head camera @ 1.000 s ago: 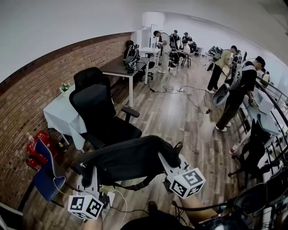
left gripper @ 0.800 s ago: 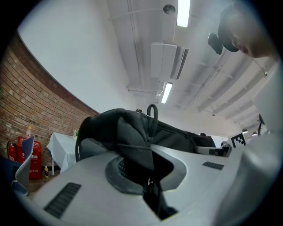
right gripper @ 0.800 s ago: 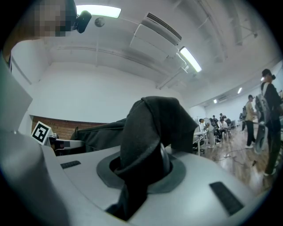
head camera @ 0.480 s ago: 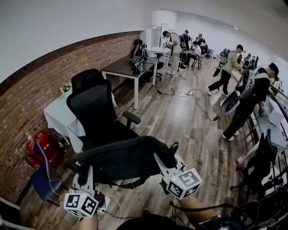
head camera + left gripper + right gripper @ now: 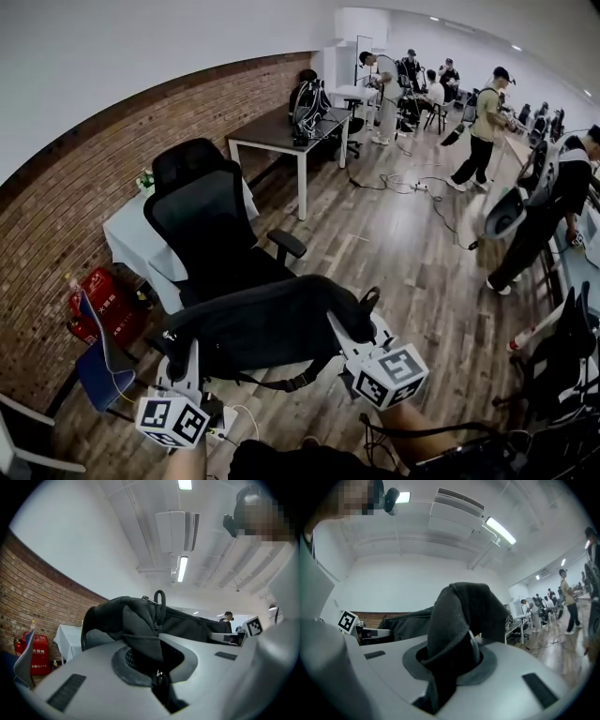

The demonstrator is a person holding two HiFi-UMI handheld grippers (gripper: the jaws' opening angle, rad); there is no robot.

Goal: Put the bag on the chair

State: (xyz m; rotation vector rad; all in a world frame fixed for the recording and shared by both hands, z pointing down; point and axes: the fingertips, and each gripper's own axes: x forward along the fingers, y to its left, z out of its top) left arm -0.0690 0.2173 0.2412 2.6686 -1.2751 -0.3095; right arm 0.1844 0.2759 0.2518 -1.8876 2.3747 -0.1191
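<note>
You held the black bag point(image 5: 272, 323) up in the air with both tools. Your left tool point(image 5: 176, 349) was shut tight on the bag's left end. A fold of black cloth and a small loop were pinched between its jaws. Your right tool point(image 5: 349, 330) was closed on the bag's right end. A thick bunch of cloth was squeezed in its jaws, so they stood a little bit apart. The bag hung about level between the two tools, and a strap drooped under it. The black chair point(image 5: 208, 225) stood just behind the bag, and the bag hid part of its seat. The bag was not lying on the seat. You could not tell from here if it touched the chair. Behind the chair was a counter point(image 5: 127, 234) with a white cloth, next to the brick wall point(image 5: 84, 187). The wooden floor point(image 5: 394, 253) was under it all.
</note>
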